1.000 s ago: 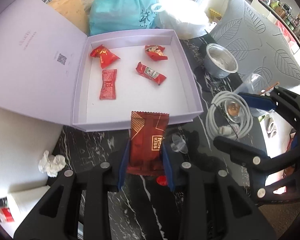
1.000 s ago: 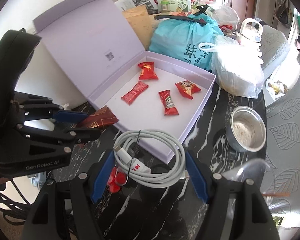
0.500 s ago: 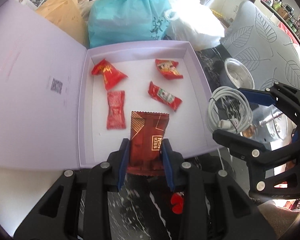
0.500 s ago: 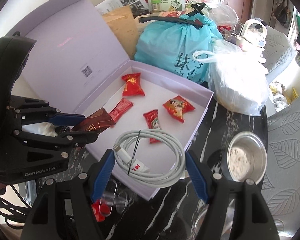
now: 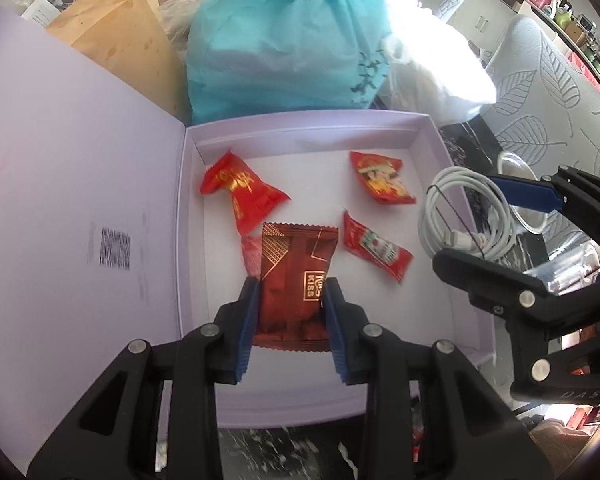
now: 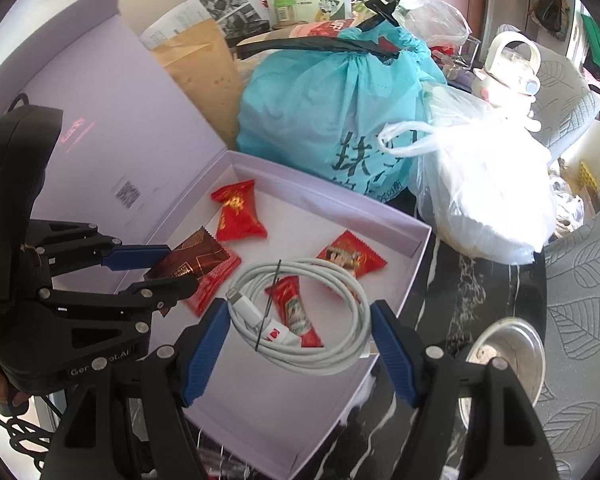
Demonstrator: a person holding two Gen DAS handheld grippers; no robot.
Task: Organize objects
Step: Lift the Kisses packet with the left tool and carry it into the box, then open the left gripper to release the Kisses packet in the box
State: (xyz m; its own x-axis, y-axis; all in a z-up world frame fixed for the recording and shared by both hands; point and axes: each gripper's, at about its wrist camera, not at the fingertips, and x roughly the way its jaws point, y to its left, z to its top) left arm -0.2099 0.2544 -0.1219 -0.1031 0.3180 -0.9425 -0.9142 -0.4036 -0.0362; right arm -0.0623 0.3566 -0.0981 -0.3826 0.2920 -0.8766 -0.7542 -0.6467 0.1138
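Left gripper [image 5: 290, 312]: pinching dark red snack packet [image 5: 296, 280], lower centre of frame, above lavender box [image 5: 432, 136], likely for dropping among candies. Right gripper [image 6: 300, 340]: clamped on coiled white cable [image 6: 300, 320], likewise over the box.

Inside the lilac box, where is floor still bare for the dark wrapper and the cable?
Bare floor lies along the box near wall, under the left gripper, and in the near right corner below the ketchup sachet. The far half is crowded with red candies. The table behind holds packed bags.
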